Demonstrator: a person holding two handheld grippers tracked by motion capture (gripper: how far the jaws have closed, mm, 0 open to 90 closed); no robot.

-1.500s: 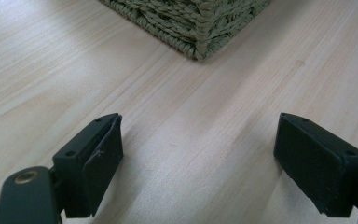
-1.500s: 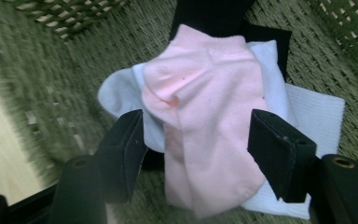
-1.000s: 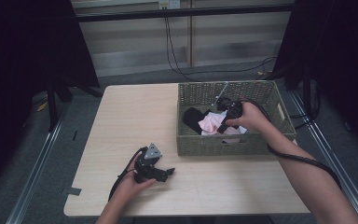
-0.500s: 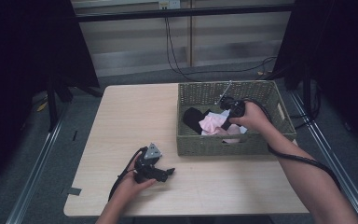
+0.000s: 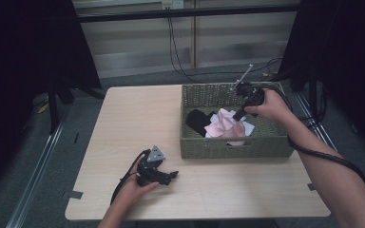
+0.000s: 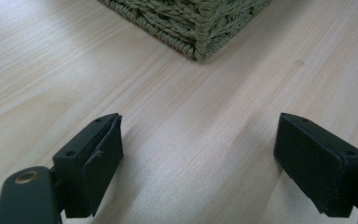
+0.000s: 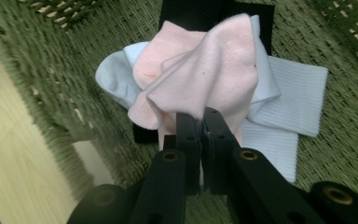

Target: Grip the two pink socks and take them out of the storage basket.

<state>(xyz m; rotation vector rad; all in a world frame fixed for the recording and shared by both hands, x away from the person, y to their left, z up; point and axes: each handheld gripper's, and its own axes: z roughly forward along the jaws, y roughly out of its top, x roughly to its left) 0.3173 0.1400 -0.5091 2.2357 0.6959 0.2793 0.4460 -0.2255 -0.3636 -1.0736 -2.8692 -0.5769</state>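
Lifting: the right gripper [image 5: 237, 114] has its jaws pressed together on a fold of the pink sock [image 7: 205, 79], and the sock hangs up off the pile inside the woven basket [image 5: 233, 147].
Where the sock is: above the middle of the basket, not yet over the rim, draped on a pale blue sock [image 7: 289, 112] with a black garment [image 5: 198, 121] lying under and beside them.
Right hand: the person's right hand [image 5: 271, 105] holds the tool over the basket's far right corner, angled down into it.
Left gripper: the left gripper [image 5: 168, 176] rests on the wooden table [image 5: 133, 118] near the front edge, jaws spread wide with nothing between them; its own view shows bare tabletop and a corner of the basket.
Step in hand: I judge this as pulling one sock out of the basket.
Next move calls for: raising the sock clear of the basket wall, carrying it across to open tabletop, and keeping the pinch firm, since only a thin fold is caught.
Risk: the pale blue sock could cling and ride up with it.
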